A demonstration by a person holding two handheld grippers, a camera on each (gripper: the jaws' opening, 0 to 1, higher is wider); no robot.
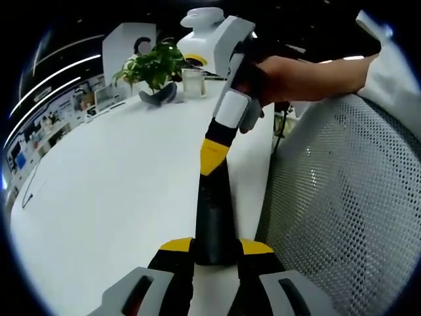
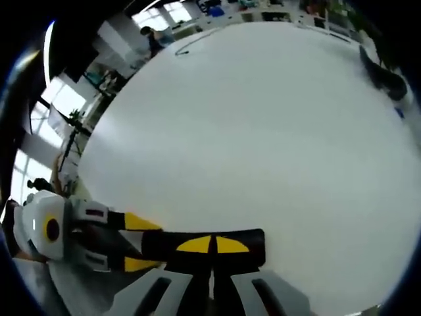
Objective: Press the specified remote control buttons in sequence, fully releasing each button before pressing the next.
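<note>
Remote control point(image 1: 214, 217) clamped between left gripper point(image 1: 216, 258) fingers; plant point(image 1: 154, 66) beyond.

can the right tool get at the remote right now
Probably yes. The right tool, jaws together, is already down on the black remote, which the left tool grips at one end over the white table; nothing lies between.

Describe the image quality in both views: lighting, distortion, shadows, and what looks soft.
Left gripper view: even overhead light, fisheye bending the white table edge; remote control fairly sharp, plant softer, ceiling strips glaring. Right gripper view: table washed bright with little shadow; windows blown out; the near right gripper and remote slightly blurred, the rim strongly warped.
</note>
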